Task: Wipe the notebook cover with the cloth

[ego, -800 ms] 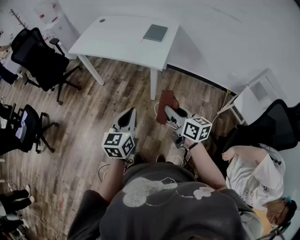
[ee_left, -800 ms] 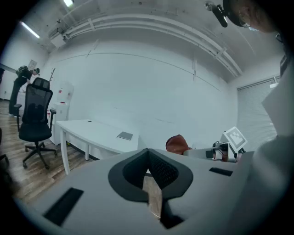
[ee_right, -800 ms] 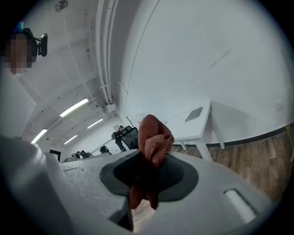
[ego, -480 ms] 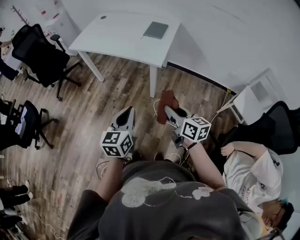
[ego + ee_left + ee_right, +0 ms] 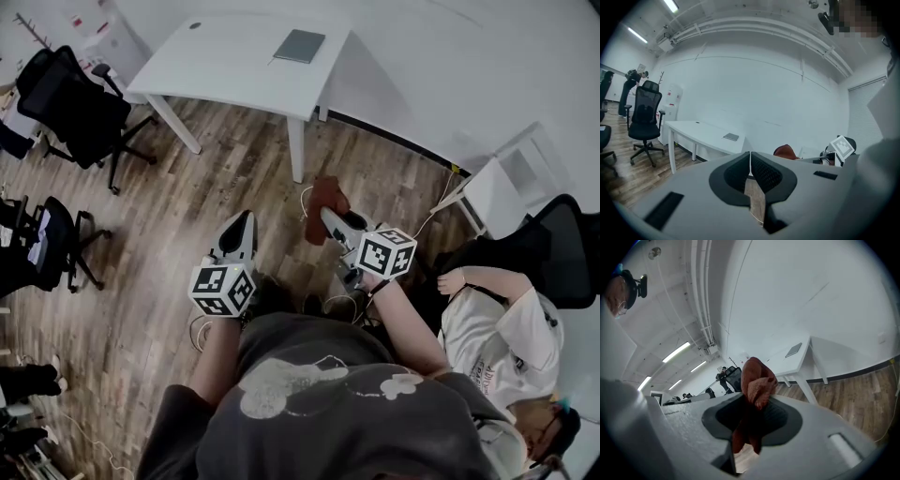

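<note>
A dark grey notebook (image 5: 299, 45) lies flat on the white table (image 5: 225, 66) far ahead; it also shows small as the notebook (image 5: 731, 137) and the notebook (image 5: 793, 350). My right gripper (image 5: 325, 217) is shut on a reddish-brown cloth (image 5: 323, 204), which bunches up out of the jaws as the cloth (image 5: 757, 383). My left gripper (image 5: 242, 223) is shut with nothing in it, its pads (image 5: 761, 172) pressed together. Both grippers hang over the wooden floor, well short of the table.
Black office chairs (image 5: 80, 112) stand left of the table, another chair (image 5: 52, 253) at the far left. A seated person (image 5: 502, 328) and a black chair (image 5: 553, 248) are at my right. A small white stand (image 5: 497, 192) sits by the wall. Cables (image 5: 309, 202) trail on the floor.
The view has shifted forward a little: the table and notebook sit higher in the frame. Both grippers have edged forward and left, still holding the same pose.
</note>
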Available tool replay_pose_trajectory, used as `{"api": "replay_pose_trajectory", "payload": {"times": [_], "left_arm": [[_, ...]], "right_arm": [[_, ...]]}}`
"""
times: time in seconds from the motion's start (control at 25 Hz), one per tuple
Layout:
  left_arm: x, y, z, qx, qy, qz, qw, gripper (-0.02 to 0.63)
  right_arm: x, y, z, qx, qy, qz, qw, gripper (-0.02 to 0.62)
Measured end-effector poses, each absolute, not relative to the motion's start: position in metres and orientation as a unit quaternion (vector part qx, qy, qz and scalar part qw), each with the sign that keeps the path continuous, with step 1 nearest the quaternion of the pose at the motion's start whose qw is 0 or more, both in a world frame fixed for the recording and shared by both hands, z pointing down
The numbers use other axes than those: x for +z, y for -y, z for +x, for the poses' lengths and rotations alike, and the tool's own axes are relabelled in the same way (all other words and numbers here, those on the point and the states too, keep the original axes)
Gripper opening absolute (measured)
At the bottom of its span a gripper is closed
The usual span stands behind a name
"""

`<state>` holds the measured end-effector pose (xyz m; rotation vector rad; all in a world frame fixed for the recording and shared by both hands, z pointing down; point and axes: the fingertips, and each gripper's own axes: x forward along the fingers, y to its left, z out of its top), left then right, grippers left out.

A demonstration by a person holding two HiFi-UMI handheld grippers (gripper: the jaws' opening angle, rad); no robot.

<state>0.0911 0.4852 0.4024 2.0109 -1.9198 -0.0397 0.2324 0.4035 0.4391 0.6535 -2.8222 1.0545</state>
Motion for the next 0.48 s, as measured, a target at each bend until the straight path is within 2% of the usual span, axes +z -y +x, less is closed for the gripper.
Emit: {"api": "replay_pose_trajectory", "payload": {"times": [0.48], "left_arm": [[0.414,-0.465,0.067,-0.021,0.671,0.717,0.189,0.009]], "right_arm": [[0.456,-0.385,0.226,0.346,0.908,0.227,0.060,0.103]]}}
